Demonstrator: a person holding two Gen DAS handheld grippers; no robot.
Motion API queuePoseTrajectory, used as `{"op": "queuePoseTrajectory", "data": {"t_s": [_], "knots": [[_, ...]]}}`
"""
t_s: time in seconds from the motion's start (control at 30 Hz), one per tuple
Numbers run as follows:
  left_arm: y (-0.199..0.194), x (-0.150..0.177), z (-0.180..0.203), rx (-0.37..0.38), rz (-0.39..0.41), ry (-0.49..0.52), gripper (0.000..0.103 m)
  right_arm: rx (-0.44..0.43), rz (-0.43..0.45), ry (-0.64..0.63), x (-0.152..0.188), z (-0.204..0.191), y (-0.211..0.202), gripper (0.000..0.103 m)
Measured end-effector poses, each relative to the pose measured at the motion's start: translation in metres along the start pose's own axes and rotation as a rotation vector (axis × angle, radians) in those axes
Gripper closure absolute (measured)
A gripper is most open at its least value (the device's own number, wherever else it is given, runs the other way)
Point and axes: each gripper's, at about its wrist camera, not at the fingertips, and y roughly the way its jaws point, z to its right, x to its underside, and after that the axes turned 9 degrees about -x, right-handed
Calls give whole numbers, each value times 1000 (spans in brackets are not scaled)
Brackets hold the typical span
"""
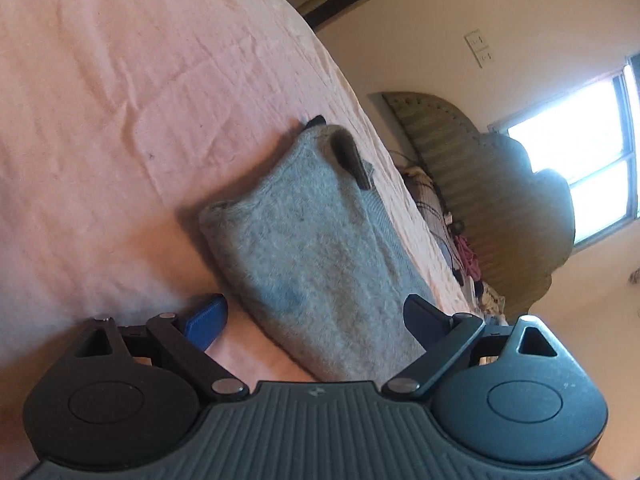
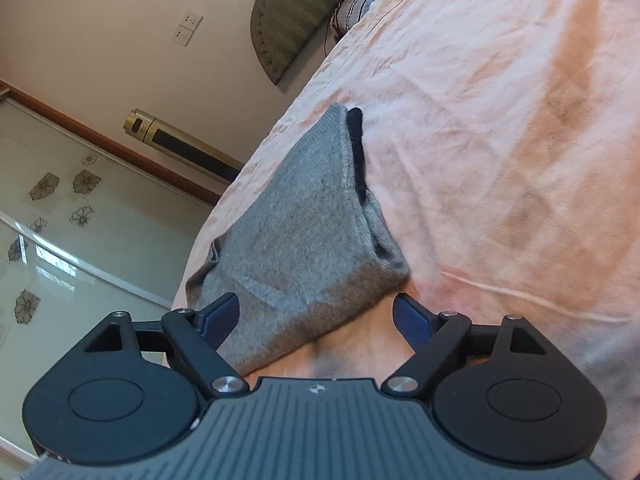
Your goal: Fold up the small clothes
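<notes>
Pink bedsheet (image 1: pixel 120 100) bears one folded grey garment (image 1: pixel 316 248), two claws spread.

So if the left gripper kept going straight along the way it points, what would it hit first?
Most likely the folded grey garment lying on the pink bedsheet. The left gripper is open, with the garment's near end between its fingers; depth is hard to judge.

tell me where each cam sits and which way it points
Left wrist: on the left gripper, looking along its open fingers over the folded grey garment on the pink bedsheet, toward the window.
Right wrist: on the right gripper, fingers open, looking over the garment toward the gold tower unit.
Shared: garment, bedsheet, padded headboard.
</notes>
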Motion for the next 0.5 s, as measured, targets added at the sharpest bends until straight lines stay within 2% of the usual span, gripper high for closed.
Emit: {"op": "queuePoseTrajectory", "data": {"t_s": [0.1,0.13,0.17,0.2,0.23,0.27,0.3,0.33,0.37,0.43,0.5], "knots": [[13,-7,8,-4,15,-37,11,34,19,-37,-4,-8,25,18],[17,-7,10,-20,12,-37,29,46,17,-57,-5,-11,31,18],[23,-9,9,-44,-9,-39,53,55,15,-76,-6,-13,34,19],[27,-10,7,-64,-15,-48,62,62,5,-85,-8,-14,38,22],[29,-12,4,-74,-17,-57,72,68,-4,-73,-10,-11,41,37],[31,-13,2,-81,-22,-57,78,75,-19,-38,-13,-5,44,67],[31,-14,1,-92,-25,-57,81,79,-45,6,-17,4,48,81],[31,-14,1,-108,-27,-52,88,61,-47,43,-18,12,50,91],[31,-14,3,-131,-23,-36,97,44,-39,66,-19,17,49,92],[30,-14,9,-151,-22,6,98,36,-45,63,-20,13,48,91],[19,-15,14,-130,-8,16,99,-2,-36,23,-21,-1,40,91]]}}
